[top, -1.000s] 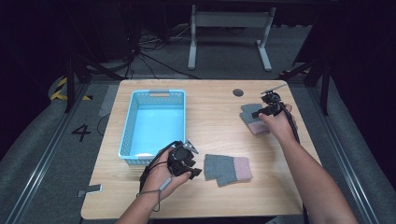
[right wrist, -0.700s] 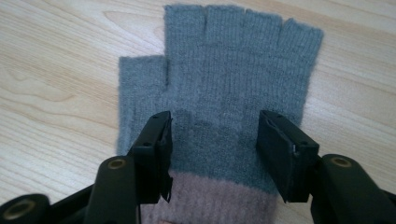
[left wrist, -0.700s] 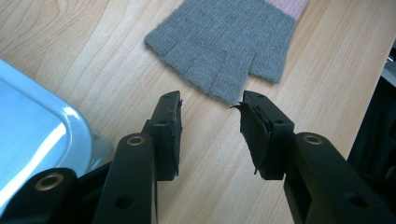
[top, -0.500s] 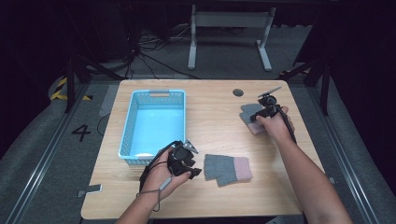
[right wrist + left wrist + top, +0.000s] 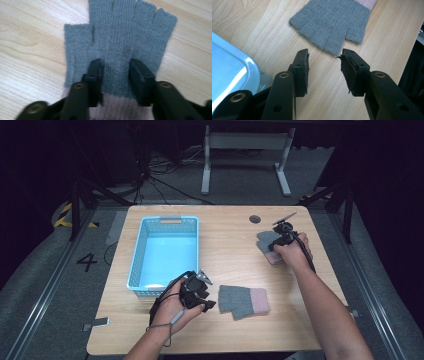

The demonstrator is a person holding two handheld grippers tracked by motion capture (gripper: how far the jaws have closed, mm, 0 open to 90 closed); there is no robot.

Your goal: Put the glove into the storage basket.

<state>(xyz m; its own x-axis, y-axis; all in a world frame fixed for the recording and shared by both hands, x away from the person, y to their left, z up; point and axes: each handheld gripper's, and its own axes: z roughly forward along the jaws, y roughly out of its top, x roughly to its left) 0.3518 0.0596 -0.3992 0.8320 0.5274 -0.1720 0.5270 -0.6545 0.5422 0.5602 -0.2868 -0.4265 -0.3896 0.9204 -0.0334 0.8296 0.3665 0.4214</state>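
Right gripper (image 5: 115, 75) has edged onto the far grey-and-pink knitted fingerless glove (image 5: 120, 47).
Its jaws straddle the knit, narrowly parted; left gripper (image 5: 324, 72) gapes wide beside the light blue plastic basket (image 5: 165, 222).

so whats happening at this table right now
A person holds a gripper in each hand over a wooden table. The right gripper is down on a grey and pink fingerless glove, jaws straddling a ridge of its knit, not yet closed. The left gripper is open just short of a second glove, beside an empty blue basket.
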